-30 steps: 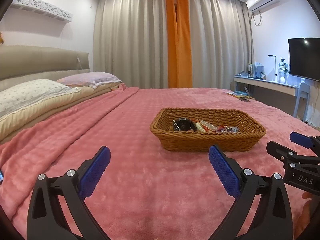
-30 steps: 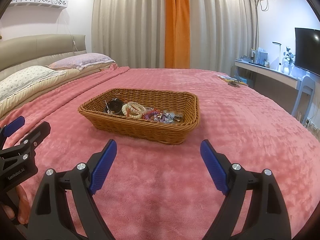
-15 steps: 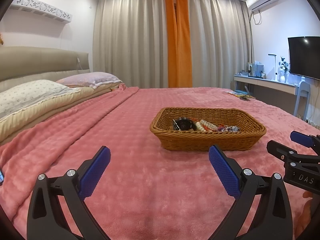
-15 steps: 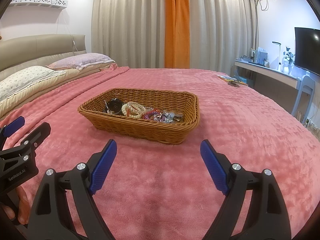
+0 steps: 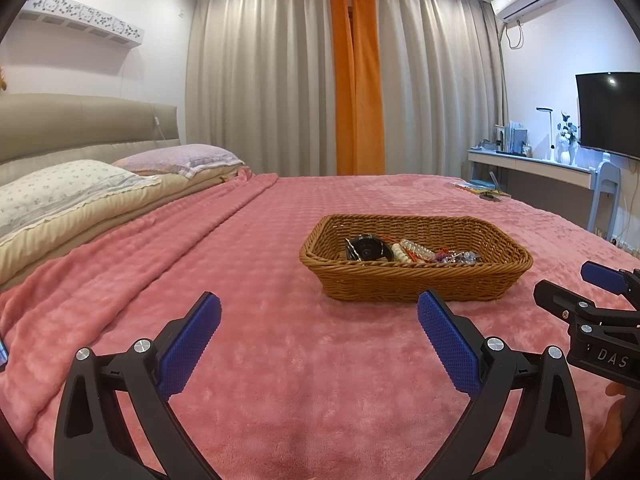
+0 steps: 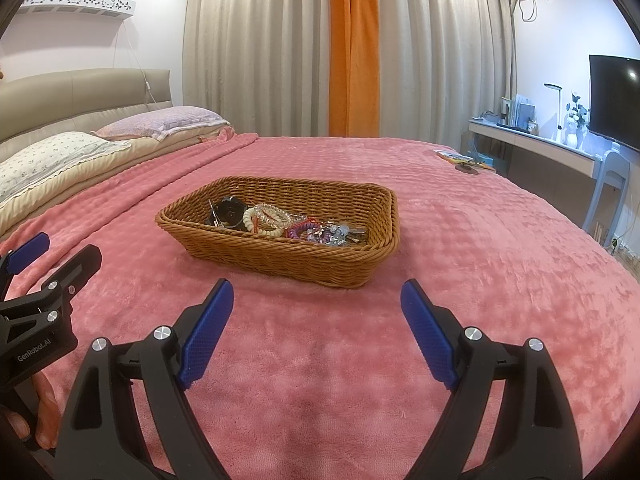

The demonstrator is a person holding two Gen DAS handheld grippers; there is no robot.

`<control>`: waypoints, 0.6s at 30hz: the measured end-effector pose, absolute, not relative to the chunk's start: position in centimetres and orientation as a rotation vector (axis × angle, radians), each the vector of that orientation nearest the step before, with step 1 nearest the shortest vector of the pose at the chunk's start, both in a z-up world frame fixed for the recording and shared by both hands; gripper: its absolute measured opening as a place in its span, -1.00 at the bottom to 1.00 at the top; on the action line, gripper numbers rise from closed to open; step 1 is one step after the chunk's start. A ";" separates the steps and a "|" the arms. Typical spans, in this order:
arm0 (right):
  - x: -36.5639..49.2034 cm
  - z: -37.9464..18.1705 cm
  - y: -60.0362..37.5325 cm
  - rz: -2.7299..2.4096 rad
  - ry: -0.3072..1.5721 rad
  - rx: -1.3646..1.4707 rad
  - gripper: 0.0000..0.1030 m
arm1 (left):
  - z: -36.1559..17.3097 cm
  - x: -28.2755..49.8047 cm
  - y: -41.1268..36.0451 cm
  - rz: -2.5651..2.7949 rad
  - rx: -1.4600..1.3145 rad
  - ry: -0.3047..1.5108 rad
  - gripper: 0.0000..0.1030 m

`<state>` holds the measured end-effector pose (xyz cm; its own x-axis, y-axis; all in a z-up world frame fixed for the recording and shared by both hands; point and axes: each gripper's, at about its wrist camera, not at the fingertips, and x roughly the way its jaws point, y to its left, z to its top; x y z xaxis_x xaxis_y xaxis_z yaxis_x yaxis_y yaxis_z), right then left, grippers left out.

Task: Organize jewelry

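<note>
Jewelry (image 6: 280, 222) in basket (image 6: 304, 258) — ahead of both spread jaws

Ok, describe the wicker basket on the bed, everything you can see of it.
The wicker basket is a shallow, rectangular tray of brown woven cane with a braided rim and sloping sides. It sits flat and upright on the pink blanket, ahead of both open hand-held grippers, which do not touch it. Inside lies a loose pile of jewelry: a round black piece, a cream coiled band, clear beads, and purple and silvery bits. Only the blanket and its contents touch it.
</note>
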<state>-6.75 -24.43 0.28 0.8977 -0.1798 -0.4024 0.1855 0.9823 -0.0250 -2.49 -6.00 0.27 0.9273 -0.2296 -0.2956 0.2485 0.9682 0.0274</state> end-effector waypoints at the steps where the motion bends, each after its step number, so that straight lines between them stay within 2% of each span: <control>1: -6.8 0.3 -24.5 -0.190 0.415 0.014 0.58 | 0.2 -2.5 -5.9 -0.245 0.066 0.295 0.85; 18: -7.0 0.2 -24.4 -0.194 0.414 0.019 0.65 | 0.3 -2.7 -5.7 -0.260 0.074 0.280 0.85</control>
<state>-6.97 -24.40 0.21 0.8976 -0.1830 -0.4011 0.1908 0.9814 -0.0209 -2.67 -5.70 0.33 0.9280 -0.2432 -0.2823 0.2637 0.9639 0.0363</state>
